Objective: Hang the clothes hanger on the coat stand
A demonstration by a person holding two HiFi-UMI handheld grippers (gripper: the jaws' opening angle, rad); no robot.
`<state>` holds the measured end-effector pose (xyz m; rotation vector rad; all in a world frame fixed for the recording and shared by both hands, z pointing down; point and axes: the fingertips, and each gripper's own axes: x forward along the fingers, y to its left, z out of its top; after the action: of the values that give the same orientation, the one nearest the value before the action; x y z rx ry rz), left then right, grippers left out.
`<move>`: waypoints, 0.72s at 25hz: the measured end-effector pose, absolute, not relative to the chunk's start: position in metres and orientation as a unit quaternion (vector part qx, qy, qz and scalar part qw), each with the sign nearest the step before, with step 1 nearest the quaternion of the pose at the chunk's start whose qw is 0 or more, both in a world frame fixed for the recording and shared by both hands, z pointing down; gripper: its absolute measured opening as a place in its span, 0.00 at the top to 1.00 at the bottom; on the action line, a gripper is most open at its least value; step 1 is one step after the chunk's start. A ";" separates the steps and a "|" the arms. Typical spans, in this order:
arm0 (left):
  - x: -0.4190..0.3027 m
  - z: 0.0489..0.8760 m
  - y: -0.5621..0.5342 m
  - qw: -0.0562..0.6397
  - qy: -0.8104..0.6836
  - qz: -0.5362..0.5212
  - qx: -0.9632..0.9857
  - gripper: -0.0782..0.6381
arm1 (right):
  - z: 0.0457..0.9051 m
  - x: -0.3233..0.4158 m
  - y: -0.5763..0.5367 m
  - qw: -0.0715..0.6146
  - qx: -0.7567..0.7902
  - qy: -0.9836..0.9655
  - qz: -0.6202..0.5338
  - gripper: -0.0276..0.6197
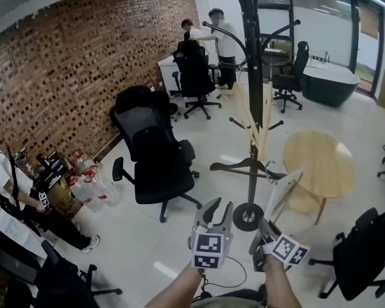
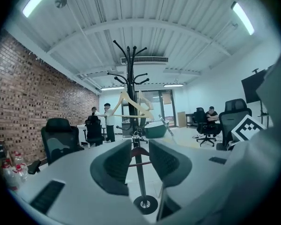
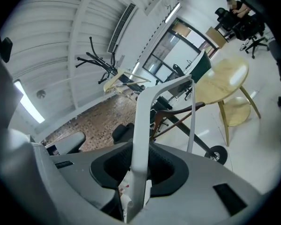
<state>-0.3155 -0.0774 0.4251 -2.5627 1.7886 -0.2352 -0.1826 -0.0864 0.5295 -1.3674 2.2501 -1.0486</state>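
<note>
The black coat stand (image 1: 251,82) rises from a round base (image 1: 247,217) just beyond both grippers. On it hang light wooden hangers (image 1: 249,115) and a dark hanger (image 1: 247,167). My right gripper (image 1: 264,226) is shut on a white clothes hanger (image 1: 283,194), which sticks up and away toward the stand. In the right gripper view the white hanger (image 3: 141,125) runs up between the pads of the right gripper (image 3: 140,165). My left gripper (image 1: 216,209) is open with nothing in it. In the left gripper view the coat stand (image 2: 130,78) shows between the parted fingers of the left gripper (image 2: 140,158).
Black office chairs (image 1: 157,165) stand left of the stand, with a round wooden table (image 1: 317,162) to its right. Another dark chair (image 1: 362,252) is at the near right. People stand at a desk (image 1: 212,31) at the back; a person (image 1: 6,197) and water bottles (image 1: 90,185) are by the brick wall.
</note>
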 end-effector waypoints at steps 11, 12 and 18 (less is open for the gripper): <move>-0.343 0.443 -0.144 0.002 0.528 -0.093 -0.844 0.73 | 0.572 -0.218 -0.139 0.176 -0.518 0.735 -0.400 0.82; -0.341 0.445 -0.154 0.006 0.523 -0.097 -0.847 0.73 | 0.573 -0.219 -0.152 0.178 -0.517 0.738 -0.395 0.82; -0.343 0.443 -0.220 0.008 0.521 -0.083 -0.849 0.73 | 0.576 -0.234 -0.224 0.184 -0.510 0.748 -0.384 0.82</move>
<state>-0.3432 -0.2202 0.4434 -2.6542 1.6289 -0.2597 -0.2336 -0.2241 0.5763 -1.4380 2.1087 -1.0826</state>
